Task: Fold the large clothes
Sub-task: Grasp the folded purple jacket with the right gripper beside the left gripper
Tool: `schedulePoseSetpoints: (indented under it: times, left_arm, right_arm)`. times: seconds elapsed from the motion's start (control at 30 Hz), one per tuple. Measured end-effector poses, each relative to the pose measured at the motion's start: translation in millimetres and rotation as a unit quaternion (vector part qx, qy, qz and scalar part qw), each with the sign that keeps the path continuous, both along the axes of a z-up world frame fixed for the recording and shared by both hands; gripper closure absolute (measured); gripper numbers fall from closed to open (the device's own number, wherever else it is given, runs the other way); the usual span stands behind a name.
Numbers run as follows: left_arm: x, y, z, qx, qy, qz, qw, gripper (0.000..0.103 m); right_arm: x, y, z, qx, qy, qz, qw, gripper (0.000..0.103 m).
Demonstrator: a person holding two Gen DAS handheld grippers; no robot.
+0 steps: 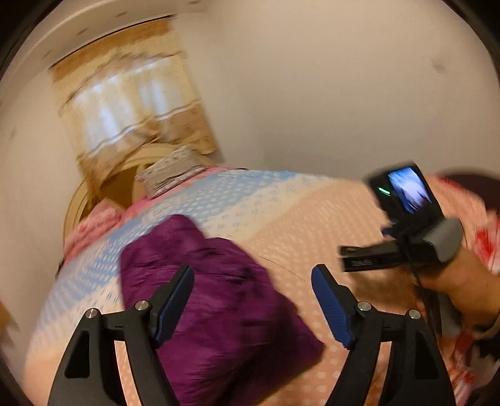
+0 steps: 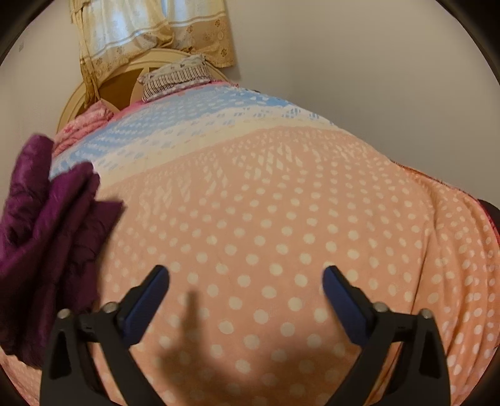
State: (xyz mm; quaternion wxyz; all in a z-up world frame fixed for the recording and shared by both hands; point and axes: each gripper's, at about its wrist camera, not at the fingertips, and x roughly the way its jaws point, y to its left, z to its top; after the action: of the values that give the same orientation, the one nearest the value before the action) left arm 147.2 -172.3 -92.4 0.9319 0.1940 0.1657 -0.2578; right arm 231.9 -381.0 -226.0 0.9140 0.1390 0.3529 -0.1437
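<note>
A folded purple garment [image 1: 218, 296] lies in a bundle on the bed's dotted peach bedspread [image 1: 312, 225]. My left gripper [image 1: 253, 268] hovers just over it, open, with the bundle showing under and between its blue pads [image 1: 175, 299], which do not press on it. In the right wrist view the same purple garment [image 2: 47, 234] sits at the far left, rumpled. My right gripper [image 2: 246, 268] stands open above bare bedspread [image 2: 265, 203], holding nothing. The left wrist view is blurred.
A hand [image 1: 462, 281] grips the other device, whose small camera screen [image 1: 406, 190] glows at the right. A striped pillow [image 2: 175, 78] and round wooden headboard [image 2: 93, 93] stand at the far end, below a curtain [image 2: 140, 28]. A plain wall [image 2: 359, 62] runs along the bed.
</note>
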Motion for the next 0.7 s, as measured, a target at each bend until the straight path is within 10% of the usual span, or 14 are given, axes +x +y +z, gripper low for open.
schedulePoseSetpoints:
  times: [0.13,0.33,0.53,0.7]
  left_arm:
    - [65.6,55.6,13.6,-0.032,0.032,0.132,0.9902,0.022]
    - [187.0,144.5,-8.5,-0.067,0.118,0.326,0.9356,0.022]
    - [227.1,164.4,-22.6,-0.127,0.162,0.365,0.9078,0.022]
    - [241.5,157.9,-32.0,-0.156,0.180,0.344,0.9083,0.022]
  right_arm:
    - [21.3,23.8,39.2,-0.008,-0.017,0.040,0.999,0.028]
    - [82.5,99.5,106.0,-0.035,-0.030,0.096,0.994,0.039]
    - [144.9,175.6,134.1,-0.035,-0.023,0.120,0.992,0.044]
    - [178.4,194.5,101.6,-0.015,-0.012,0.102,0.995,0.051]
